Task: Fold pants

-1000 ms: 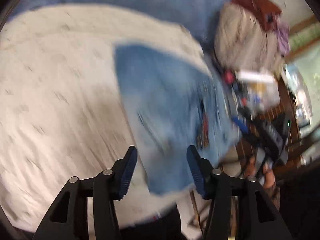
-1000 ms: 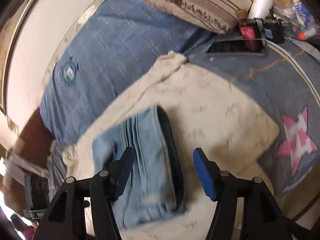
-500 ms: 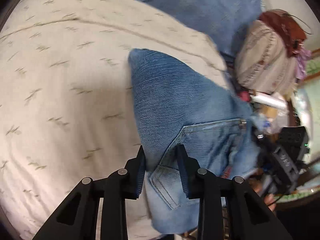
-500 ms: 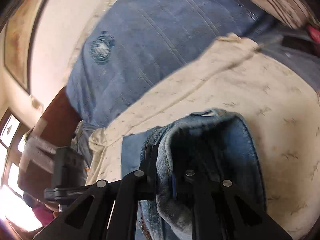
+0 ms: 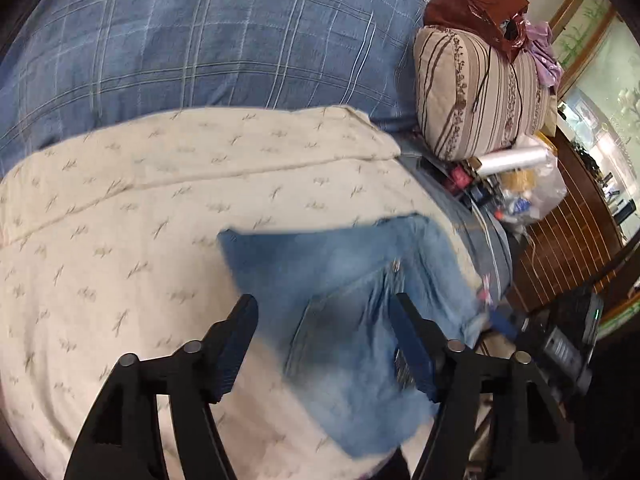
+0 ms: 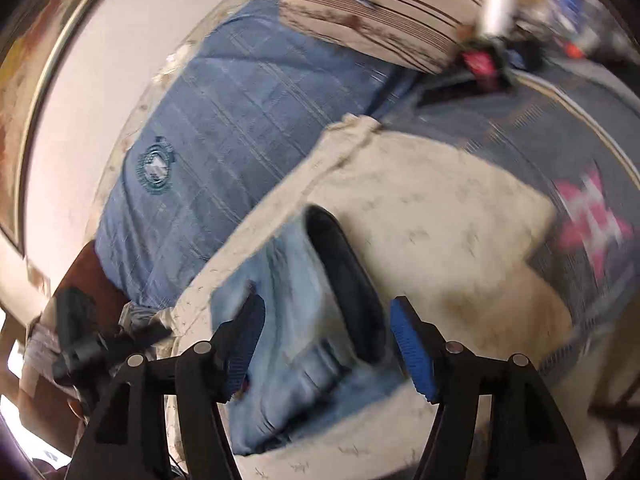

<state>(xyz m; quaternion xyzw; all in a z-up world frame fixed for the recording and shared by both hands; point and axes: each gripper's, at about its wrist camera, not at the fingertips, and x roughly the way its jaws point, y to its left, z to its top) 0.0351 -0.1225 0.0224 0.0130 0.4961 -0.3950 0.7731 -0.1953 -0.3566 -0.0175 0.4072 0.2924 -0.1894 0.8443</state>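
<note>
We're looking at the pants [image 5: 344, 312]: light-blue denim jeans, lying folded into a compact stack w/ a back pocket facing up in the left wrist view. In the right wrist view the jeans [image 6: 296, 320] are showing layered folded edges and a dark open gap along one side. They're sitting flat, near one edge of the bedding. Both views are blurring a bit.

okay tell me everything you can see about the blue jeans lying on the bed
The light blue denim jeans lie folded into a compact, roughly rectangular bundle on the cream patterned blanket, near its edge. A stitched back pocket faces up in the left wrist view; the right wrist view shows stacked folded layers and the dark inside of an opening. Both the left gripper and the right gripper are open above the jeans, gripping nothing.
</note>
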